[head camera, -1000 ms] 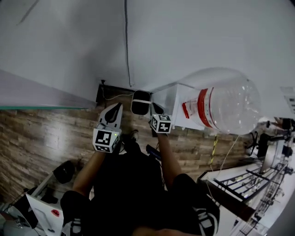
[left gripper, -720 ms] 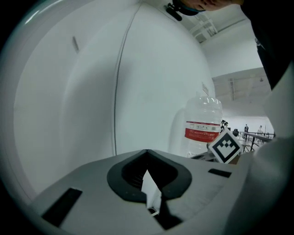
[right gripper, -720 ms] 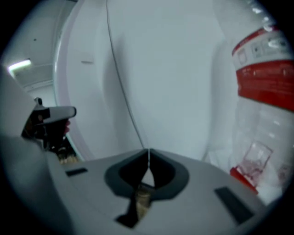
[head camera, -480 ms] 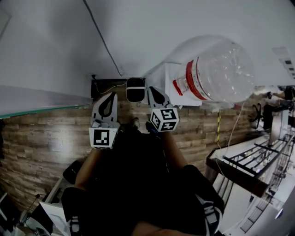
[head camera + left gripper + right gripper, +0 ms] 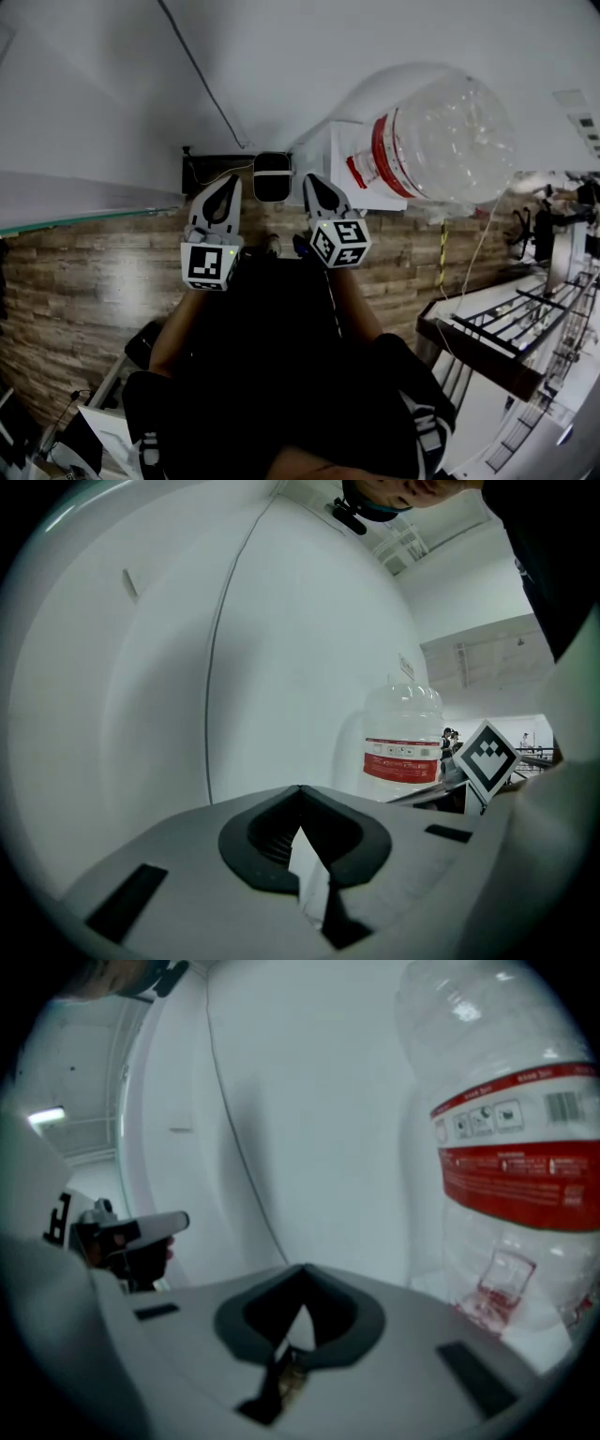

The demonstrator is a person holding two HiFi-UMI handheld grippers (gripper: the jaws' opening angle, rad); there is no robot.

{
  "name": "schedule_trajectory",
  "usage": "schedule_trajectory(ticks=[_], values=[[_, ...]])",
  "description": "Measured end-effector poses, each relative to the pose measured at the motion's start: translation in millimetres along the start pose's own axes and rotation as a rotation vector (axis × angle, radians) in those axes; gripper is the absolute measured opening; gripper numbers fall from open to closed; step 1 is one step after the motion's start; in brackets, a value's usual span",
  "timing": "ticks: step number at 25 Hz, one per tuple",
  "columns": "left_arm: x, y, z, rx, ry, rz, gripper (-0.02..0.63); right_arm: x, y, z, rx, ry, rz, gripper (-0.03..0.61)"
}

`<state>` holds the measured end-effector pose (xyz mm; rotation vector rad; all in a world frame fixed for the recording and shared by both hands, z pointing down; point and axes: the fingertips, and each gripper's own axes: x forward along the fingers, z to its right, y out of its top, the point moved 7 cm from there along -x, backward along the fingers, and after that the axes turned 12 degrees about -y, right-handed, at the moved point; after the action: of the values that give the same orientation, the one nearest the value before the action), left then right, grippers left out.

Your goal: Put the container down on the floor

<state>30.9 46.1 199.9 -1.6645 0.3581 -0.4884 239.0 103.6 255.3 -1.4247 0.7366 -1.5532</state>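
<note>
Jug is standing on a box at upper right, with both grippers off it.
The jug (image 5: 441, 141) is resting on the white box (image 5: 325, 150), not on the floor (image 5: 94, 272). At centre, the left gripper (image 5: 227, 187) and right gripper (image 5: 311, 185) are pressing their jaws together on nothing, apparently idling. Versus a second earlier, both are sitting higher.

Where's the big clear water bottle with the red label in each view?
Head view: water bottle at upper right.
Left gripper view: water bottle right of centre.
Right gripper view: water bottle fills the right side.
Shared landmark: thin dark line down the white wall, left of the bottle.
</note>
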Motion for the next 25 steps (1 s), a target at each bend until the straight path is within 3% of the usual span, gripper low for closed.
schedule_trajectory(ticks=[25], values=[[0.9,-3.2,10.5,-0.020,-0.011,0.008,0.029,-6.5,-3.0,0.2,0.017,0.036,-0.005,0.032]])
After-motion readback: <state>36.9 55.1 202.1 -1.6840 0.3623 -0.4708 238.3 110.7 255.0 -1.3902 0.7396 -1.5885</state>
